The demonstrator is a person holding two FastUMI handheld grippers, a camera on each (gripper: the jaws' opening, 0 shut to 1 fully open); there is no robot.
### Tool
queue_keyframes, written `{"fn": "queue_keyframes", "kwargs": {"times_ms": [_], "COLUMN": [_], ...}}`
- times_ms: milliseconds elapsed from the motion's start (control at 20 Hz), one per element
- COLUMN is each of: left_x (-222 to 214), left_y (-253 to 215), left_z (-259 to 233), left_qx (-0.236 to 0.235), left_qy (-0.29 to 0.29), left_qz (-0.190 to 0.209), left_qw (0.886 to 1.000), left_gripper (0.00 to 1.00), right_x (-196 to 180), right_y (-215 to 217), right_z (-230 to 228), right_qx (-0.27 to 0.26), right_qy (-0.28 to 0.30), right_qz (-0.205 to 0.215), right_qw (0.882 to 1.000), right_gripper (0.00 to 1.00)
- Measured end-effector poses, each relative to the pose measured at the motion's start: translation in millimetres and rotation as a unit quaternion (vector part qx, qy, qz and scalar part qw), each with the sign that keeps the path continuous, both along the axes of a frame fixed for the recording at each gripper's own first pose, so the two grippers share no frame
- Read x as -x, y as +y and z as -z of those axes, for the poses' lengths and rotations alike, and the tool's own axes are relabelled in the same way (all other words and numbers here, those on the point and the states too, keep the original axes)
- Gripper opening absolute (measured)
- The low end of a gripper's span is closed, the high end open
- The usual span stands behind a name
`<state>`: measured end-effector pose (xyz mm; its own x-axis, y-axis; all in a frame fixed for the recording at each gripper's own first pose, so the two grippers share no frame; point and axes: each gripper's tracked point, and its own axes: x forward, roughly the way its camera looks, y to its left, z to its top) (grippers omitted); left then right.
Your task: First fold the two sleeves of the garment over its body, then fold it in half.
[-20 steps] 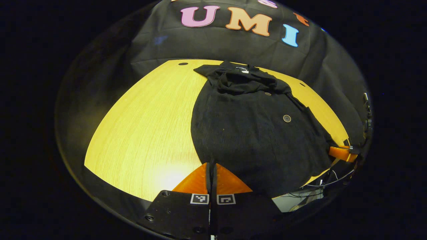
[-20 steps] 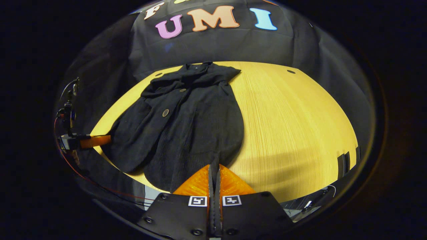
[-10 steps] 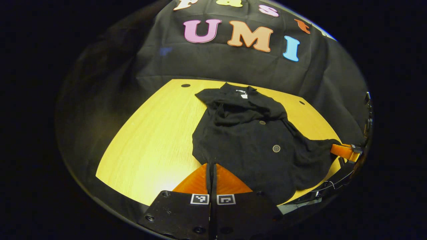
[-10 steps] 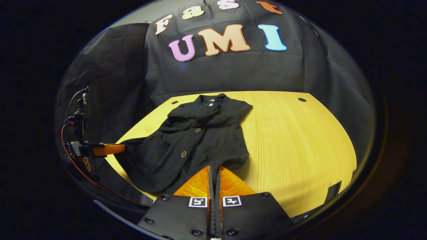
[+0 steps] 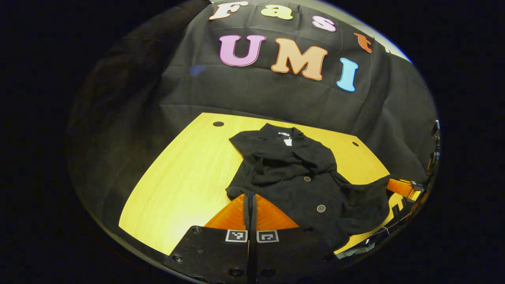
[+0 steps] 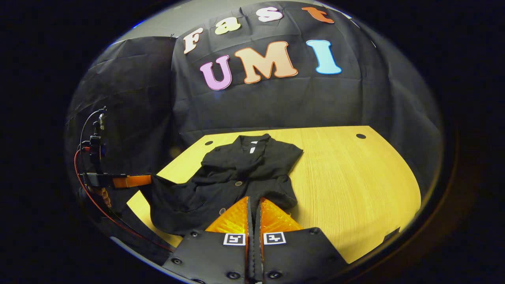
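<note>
Black garment (image 5: 294, 177) lengthwise on table (image 5: 177, 185), collar far, hem in both tongs

Garment (image 5: 292, 177) hem now higher off table (image 5: 177, 177), toward collar.

Lighting: dim booth, warm light overhead. Table (image 5: 177, 181) bright ahead of the jaws, faint glare close to them. Garment (image 6: 236, 177) near-featureless black. Strong fisheye bending at edges; focus sharp.
</note>
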<state>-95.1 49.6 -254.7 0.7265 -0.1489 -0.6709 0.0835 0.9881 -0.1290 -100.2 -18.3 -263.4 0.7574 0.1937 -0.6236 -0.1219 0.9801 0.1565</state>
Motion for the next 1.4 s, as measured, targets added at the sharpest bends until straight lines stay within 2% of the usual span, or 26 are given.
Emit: {"fn": "queue_keyframes", "kwargs": {"times_ms": [150, 200, 600, 650, 700, 750, 800, 1050, 1100, 1200, 1400], "left_x": [-25.0, -32.6, -86.3, -93.8, -101.1, -108.4, -116.3, -158.2, -167.7, -184.0, -212.9], "left_y": [1.1, 0.0, -8.2, -8.4, -8.4, -7.4, -5.4, 0.9, 1.6, 2.5, 4.4], "left_z": [-13.0, -13.8, -20.3, -20.8, -22.1, -21.3, -20.9, -21.5, -23.3, -24.6, -21.6], "left_qx": [0.001, 0.001, -0.001, -0.003, -0.005, -0.008, -0.01, 0.003, 0.002, 0.0, 0.0], "left_qy": [-0.019, -0.022, -0.037, -0.041, -0.044, -0.046, -0.048, -0.053, -0.06, -0.068, -0.079], "left_qz": [0.006, 0.01, 0.031, 0.033, 0.035, 0.035, 0.033, 0.012, 0.013, 0.014, 0.015], "left_qw": [1.0, 1.0, 0.999, 0.999, 0.998, 0.998, 0.998, 0.999, 0.998, 0.998, 0.997], "left_gripper": [0.0, 0.0, 0.0, 0.0, 0.0, 0.0, 0.0, 0.0, 0.0, 0.0, 0.0], "right_x": [-21.8, -30.3, -84.7, -92.1, -99.3, -106.5, -115.0, -153.4, -161.3, -176.5, -207.2], "right_y": [4.2, 5.1, 11.6, 11.6, 11.4, 10.6, 10.2, 5.6, 4.6, 3.3, 2.1], "right_z": [-15.7, -19.6, -40.8, -42.5, -44.6, -46.5, -48.8, -56.8, -58.7, -59.6, -57.1], "right_qx": [0.0, 0.003, -0.005, -0.004, -0.003, -0.002, -0.001, -0.001, -0.001, -0.003, -0.005], "right_qy": [-0.018, -0.024, -0.049, -0.052, -0.054, -0.057, -0.06, -0.071, -0.073, -0.075, -0.074], "right_qz": [0.003, 0.003, 0.012, 0.012, 0.012, 0.012, 0.013, 0.022, 0.025, 0.031, 0.042], "right_qw": [1.0, 1.0, 0.999, 0.999, 0.998, 0.998, 0.998, 0.997, 0.997, 0.997, 0.996], "right_gripper": [0.0, 0.02, 0.02, 0.0, 0.02, 0.0, 0.02, 0.02, 0.06, 0.0, 0.02]}}
